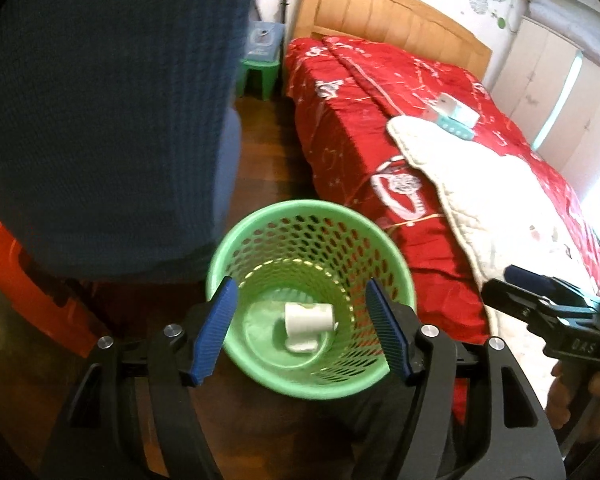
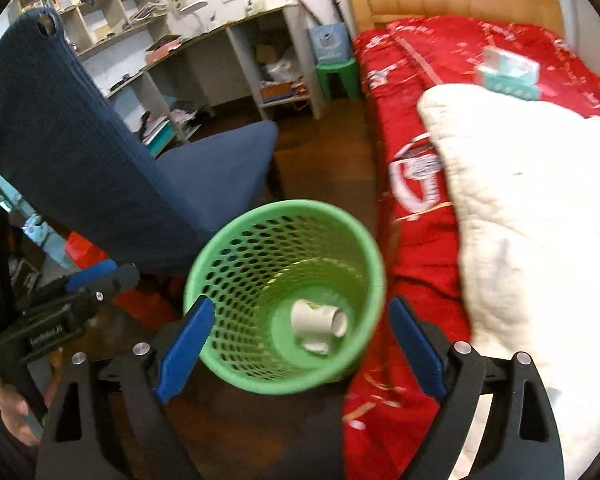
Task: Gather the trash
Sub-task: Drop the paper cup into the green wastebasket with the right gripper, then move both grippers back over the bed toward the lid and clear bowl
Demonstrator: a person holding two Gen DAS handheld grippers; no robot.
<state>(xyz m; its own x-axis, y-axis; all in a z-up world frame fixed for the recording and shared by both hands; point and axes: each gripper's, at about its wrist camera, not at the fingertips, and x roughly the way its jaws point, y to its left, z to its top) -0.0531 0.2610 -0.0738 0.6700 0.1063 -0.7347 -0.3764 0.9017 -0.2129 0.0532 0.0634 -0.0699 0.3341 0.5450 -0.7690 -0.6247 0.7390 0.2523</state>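
A red bed [image 2: 440, 60] flanks the wooden floor [image 2: 324, 152]. On the floor by the bed's edge stands a green basket [image 2: 236, 264], upright. At its bottom lies a white tube [image 2: 320, 320], long axis level, open end toward the bed. Left gripper [image 1: 300, 330] and right gripper [image 2: 296, 354] hang above, jaws apart, empty.

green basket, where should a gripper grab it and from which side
Probably the top rim of the basket, one finger inside and one outside, coming down from above. It stands upright on the floor with its mouth open, and the mesh wall is thin enough to pinch. The side away from the bed looks freer. Both the left gripper and right gripper are open and empty above it.
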